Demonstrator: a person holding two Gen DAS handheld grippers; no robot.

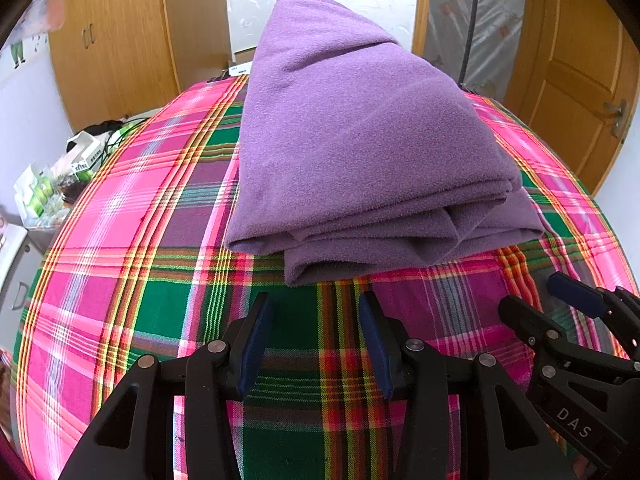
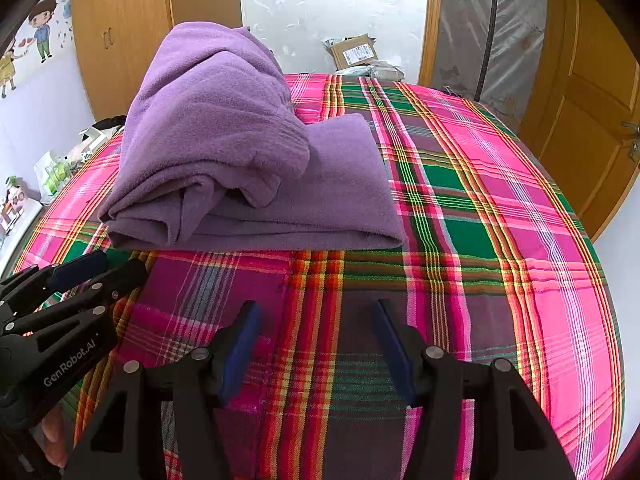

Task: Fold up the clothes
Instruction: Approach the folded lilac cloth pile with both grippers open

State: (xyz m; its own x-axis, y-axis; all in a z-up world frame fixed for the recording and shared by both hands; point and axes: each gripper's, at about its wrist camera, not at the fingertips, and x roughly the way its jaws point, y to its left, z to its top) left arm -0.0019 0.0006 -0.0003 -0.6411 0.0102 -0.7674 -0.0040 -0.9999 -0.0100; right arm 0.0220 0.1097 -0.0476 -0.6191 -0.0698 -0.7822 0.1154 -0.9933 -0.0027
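A purple fleece garment (image 1: 352,140) lies folded in a thick stack on the pink and green plaid bedspread (image 1: 132,240). In the right wrist view the purple garment (image 2: 224,160) sits at upper left, its top layers bunched over a flat lower layer. My left gripper (image 1: 316,308) hovers open just short of the stack's near edge, nothing between its blue pads. My right gripper (image 2: 314,316) is open too, over bare plaid beside the stack's right end. Each gripper shows in the other's view: the right gripper (image 1: 560,292) at right, the left gripper (image 2: 104,264) at left.
Wooden wardrobes (image 1: 120,48) stand behind the bed, a wooden door (image 2: 592,120) to the right. A cluttered side table (image 1: 52,188) sits by the bed's left edge. A cardboard box (image 2: 354,51) lies on the floor beyond. Plaid bedspread (image 2: 500,220) stretches right of the stack.
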